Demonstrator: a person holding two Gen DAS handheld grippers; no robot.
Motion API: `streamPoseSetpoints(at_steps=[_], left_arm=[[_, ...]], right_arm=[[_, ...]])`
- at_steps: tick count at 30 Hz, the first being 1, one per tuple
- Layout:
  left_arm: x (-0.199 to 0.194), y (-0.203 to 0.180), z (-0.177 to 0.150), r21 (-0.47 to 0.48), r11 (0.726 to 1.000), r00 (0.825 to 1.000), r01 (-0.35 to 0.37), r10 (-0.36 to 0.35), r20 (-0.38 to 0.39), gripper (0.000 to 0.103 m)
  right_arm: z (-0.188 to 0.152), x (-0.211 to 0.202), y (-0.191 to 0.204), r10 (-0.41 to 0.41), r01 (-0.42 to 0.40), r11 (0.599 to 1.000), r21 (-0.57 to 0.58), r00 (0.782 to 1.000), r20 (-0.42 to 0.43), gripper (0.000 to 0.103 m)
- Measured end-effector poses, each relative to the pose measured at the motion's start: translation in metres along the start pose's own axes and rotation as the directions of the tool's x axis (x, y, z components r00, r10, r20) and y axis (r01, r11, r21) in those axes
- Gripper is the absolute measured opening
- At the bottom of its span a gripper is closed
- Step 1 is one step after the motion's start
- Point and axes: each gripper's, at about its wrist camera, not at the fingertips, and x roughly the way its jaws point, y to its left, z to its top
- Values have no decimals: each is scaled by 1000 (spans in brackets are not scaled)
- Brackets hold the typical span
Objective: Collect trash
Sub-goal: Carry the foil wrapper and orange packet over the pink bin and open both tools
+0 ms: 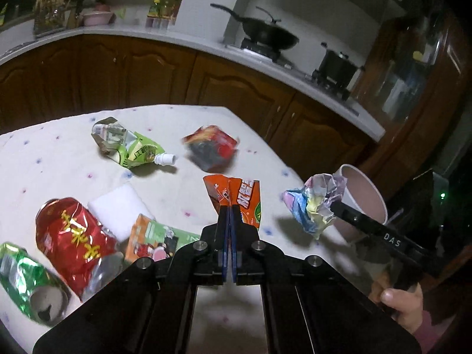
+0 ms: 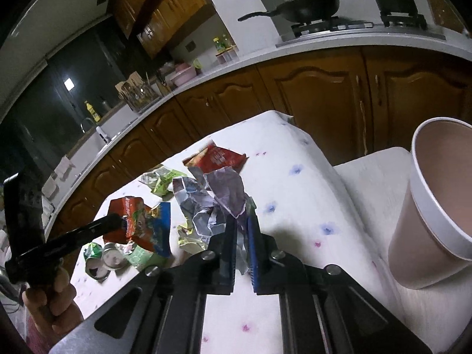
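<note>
The right gripper has its jaws clamped narrow on a crumpled paper ball, pinched by its lower folds and carried clear of the worktop. In the left wrist view the same ball hangs just beside the rim of the pink bin, which stands off the worktop's edge at about 3 o'clock.

The left gripper has its jaws pressed together on an orange snack wrapper, also lifted off the cloth; from the right wrist camera that wrapper sits at 9 o'clock.

The step in hand looks like the drop of the paper. To do it well, carry the ball toward 3 o'clock until it is fully over the mouth of the bin, not over the rim, then part the jaws wide; crumpled paper is light and springy and may cling to one pad, so a slight downward tilt should help it fall. Keep the left load back so the two tools do not cross.

More trash waits on the worktop: a green spouted pouch at 11 o'clock, a red wrapper at 12, a red crushed can and a green crushed can at 9.
</note>
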Motion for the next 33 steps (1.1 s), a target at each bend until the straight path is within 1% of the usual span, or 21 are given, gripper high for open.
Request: streamPoseSetpoints(at_steps=[3, 8, 17, 22, 29, 33], left_arm=[[-8, -5, -5, -7, 1000, 1000, 0, 0, 25, 0], [-21, -15, -9, -23, 999, 996, 34, -32, 79, 0], [-30, -42, -10, -16, 997, 989, 74, -71, 126, 0], [-26, -69, -9, 14, 994, 986, 111, -112, 121, 0], [-12, -111, -6, 64, 985, 981, 158, -164, 107, 0], [-1, -128, -1, 80, 981, 979, 175, -182, 93, 0]], right_arm=[[-2, -11, -1, 3, -3, 1000, 3, 1000, 15, 7], [-4, -31, -5, -4, 3, 1000, 17, 999, 43, 7], [-4, -69, -27, -38, 33, 998, 49, 994, 98, 7], [-7, -89, -44, -67, 58, 996, 74, 990, 126, 7], [-5, -118, -76, -127, 108, 987, 119, 978, 164, 7], [-2, -132, -97, -162, 136, 979, 151, 971, 178, 7]])
